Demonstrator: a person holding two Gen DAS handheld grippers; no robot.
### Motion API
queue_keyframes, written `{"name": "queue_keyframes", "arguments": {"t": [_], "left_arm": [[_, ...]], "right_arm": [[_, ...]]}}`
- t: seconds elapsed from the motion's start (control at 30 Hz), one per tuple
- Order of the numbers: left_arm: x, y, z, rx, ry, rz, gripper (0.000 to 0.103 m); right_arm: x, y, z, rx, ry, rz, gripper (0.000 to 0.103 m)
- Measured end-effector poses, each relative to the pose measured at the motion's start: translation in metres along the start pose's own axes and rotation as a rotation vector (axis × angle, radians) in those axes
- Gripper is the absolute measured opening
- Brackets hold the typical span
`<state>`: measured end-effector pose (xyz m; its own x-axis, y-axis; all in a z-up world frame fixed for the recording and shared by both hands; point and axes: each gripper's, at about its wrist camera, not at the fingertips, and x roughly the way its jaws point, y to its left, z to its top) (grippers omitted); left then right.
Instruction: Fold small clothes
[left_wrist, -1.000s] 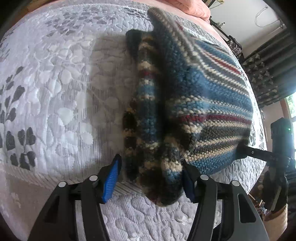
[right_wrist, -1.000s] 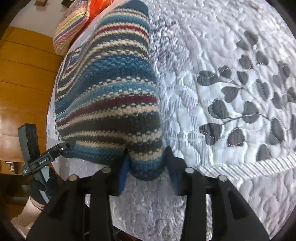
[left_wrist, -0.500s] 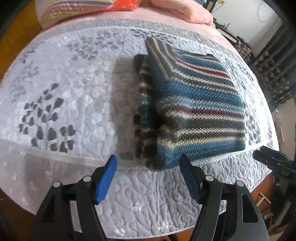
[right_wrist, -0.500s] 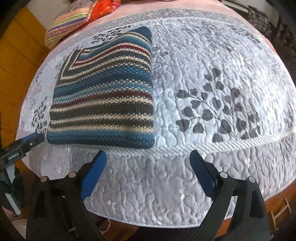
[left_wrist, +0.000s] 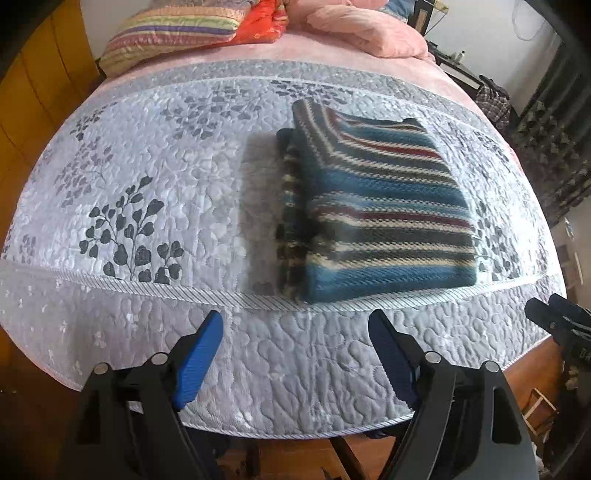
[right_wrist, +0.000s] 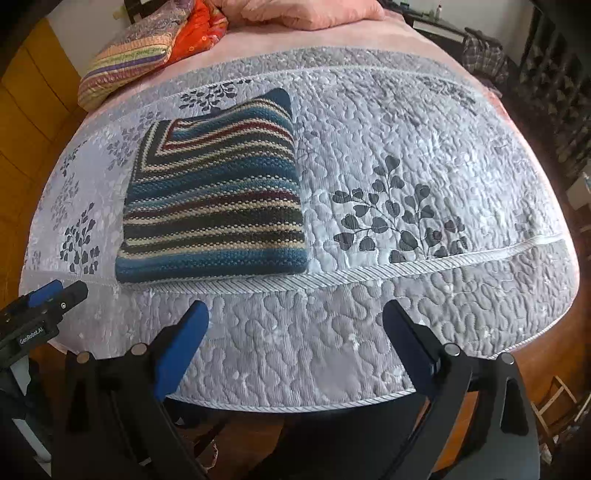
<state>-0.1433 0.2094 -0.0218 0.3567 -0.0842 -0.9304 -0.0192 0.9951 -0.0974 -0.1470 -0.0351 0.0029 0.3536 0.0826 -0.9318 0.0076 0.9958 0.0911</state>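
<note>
Quilt (left_wrist: 155, 206) stretches wide to the left of your left gripper (left_wrist: 295, 354) in the left wrist view, bare cloth out to the bed's rounded edge. The folded striped sweater (left_wrist: 380, 218) lies ahead and slightly right, its near edge along the corded seam, a narrower folded layer showing at its left side. Your left gripper hangs wide and empty, apart from the sweater, over the quilt's near border. At the far right edge the tip of your right gripper (left_wrist: 554, 321) pokes in.

From the right wrist view, the sweater (right_wrist: 214, 199) sits ahead and left, with open quilt (right_wrist: 424, 166) to its right. Your right gripper (right_wrist: 295, 332) is spread wide, holding nothing, short of the sweater's near edge. Your left gripper (right_wrist: 48, 299) shows at the left edge.
</note>
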Motion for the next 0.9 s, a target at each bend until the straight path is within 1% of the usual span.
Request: {"name": "queue_keyframes", "arguments": {"t": [0.27,0.4,0.43,0.6,0.73,0.9], "left_arm": [[-0.019,-0.012,-0.004,0.013,-0.011,0.017,0.084],[-0.027,-0.018,-0.007,0.03,-0.031,0.046,0.085],[-0.029,-0.018,-0.007,0.033,-0.037,0.055,0.085],[-0.034,-0.019,-0.008,0.017,-0.053,0.068,0.085],[-0.033,-0.018,-0.008,0.011,-0.053,0.083,0.085],[-0.035,-0.025,-0.009,0.037,-0.064,0.1,0.085]], "right_arm": [[-0.028,0.011,-0.005,-0.013,-0.037,-0.001,0.095],[-0.035,0.021,-0.007,-0.043,-0.059,-0.073,0.096],[-0.036,0.024,-0.007,-0.049,-0.06,-0.08,0.096],[-0.04,0.029,-0.009,-0.04,-0.068,-0.057,0.097],[-0.042,0.031,-0.007,-0.035,-0.073,-0.061,0.097],[-0.044,0.033,-0.006,-0.05,-0.081,-0.072,0.097]]}}
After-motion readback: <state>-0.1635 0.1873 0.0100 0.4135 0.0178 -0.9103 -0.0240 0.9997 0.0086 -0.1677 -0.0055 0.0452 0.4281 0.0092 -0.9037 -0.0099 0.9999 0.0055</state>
